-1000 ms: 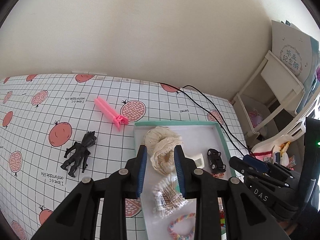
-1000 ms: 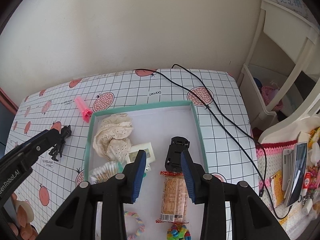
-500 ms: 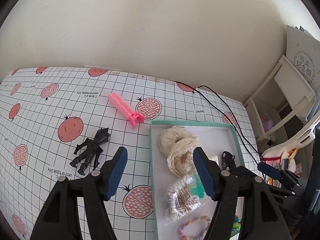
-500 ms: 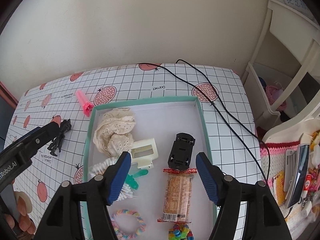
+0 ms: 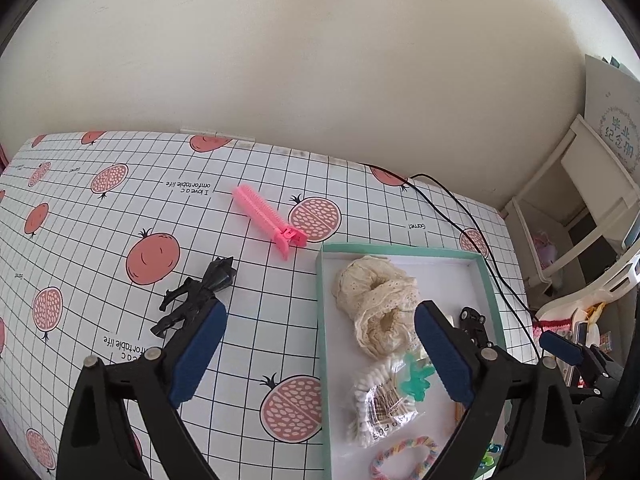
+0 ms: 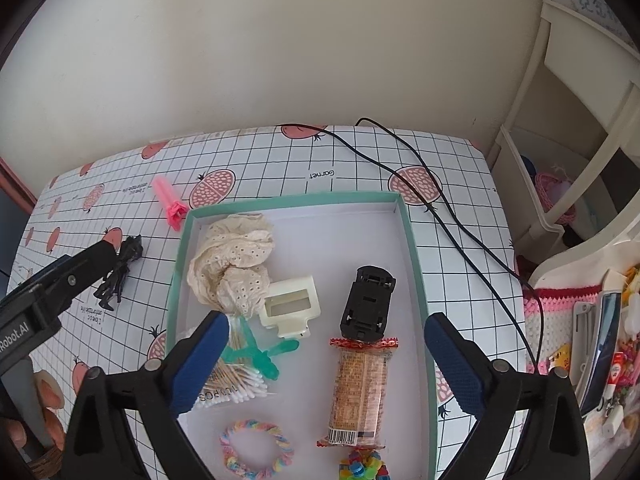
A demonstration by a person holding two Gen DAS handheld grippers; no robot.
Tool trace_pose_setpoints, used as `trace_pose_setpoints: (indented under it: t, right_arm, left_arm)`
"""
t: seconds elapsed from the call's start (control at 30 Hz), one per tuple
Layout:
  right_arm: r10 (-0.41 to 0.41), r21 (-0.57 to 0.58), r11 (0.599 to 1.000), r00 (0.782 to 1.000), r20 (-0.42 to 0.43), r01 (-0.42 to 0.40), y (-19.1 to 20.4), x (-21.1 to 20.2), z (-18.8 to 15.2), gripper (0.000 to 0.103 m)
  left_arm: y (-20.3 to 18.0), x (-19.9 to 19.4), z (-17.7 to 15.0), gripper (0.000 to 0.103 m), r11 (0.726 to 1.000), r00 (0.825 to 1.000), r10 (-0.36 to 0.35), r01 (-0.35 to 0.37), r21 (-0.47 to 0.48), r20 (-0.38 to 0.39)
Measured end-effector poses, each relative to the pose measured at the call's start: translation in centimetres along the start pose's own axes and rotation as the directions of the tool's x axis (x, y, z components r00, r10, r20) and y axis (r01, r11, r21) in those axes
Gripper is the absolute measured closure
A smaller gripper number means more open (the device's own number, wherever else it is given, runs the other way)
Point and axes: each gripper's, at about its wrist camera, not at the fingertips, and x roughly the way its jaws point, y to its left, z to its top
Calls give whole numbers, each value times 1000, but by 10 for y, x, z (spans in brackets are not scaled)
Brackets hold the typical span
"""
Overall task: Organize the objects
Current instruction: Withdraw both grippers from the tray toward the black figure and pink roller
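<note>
A teal-rimmed box (image 6: 412, 240) (image 5: 320, 320) holds a cream lace scrunchie (image 6: 232, 264) (image 5: 376, 304), a black toy car (image 6: 368, 302) (image 5: 474, 324), a cream clip (image 6: 292, 308), a snack bar (image 6: 360, 388), a bag of cotton swabs (image 6: 236, 384) (image 5: 380, 404), a green toy (image 6: 260, 356) and a rainbow bracelet (image 6: 256, 452). Outside it on the table lie a pink hair clip (image 5: 268, 220) (image 6: 170, 202) and a black figurine (image 5: 196, 300) (image 6: 120, 272). My left gripper (image 5: 318, 358) is open above the box's left rim. My right gripper (image 6: 326, 364) is open above the box, holding nothing.
A black cable (image 6: 440, 208) runs across the table at the right of the box. A cream shelf unit (image 6: 560, 168) stands past the table's right edge. A person's hand (image 6: 40, 408) shows at the lower left of the right wrist view.
Both grippers have opened wide from nearly shut and pulled back from the box. The green toy now lies in the box by the cotton swabs.
</note>
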Motion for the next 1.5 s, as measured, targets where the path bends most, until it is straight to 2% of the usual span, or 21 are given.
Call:
trace_pose_setpoints:
  t: [0.23, 0.93, 1.13, 1.37, 1.5]
  right_arm:
    - [3, 2, 1000, 1000, -1, -3, 0, 1, 0, 0]
    - [3, -9, 1000, 1000, 1, -3, 7, 1, -1, 0]
    - [44, -62, 997, 997, 66, -40, 30, -8, 3, 0]
    - [80, -110, 991, 993, 85, -71, 67, -2, 6, 0]
    - [90, -124, 989, 990, 106, -77, 83, 0, 8, 0]
  left_arm:
    - [1, -2, 1, 4, 1000, 1000, 6, -6, 1, 22]
    - [6, -3, 2, 4, 1000, 1000, 3, -3, 2, 22]
    - [37, -7, 11, 4, 999, 999, 16, -14, -36, 41]
    - [91, -15, 21, 4, 991, 996, 69, -62, -117, 55]
    - [115, -16, 20, 4, 988, 994, 101, -94, -126, 53]
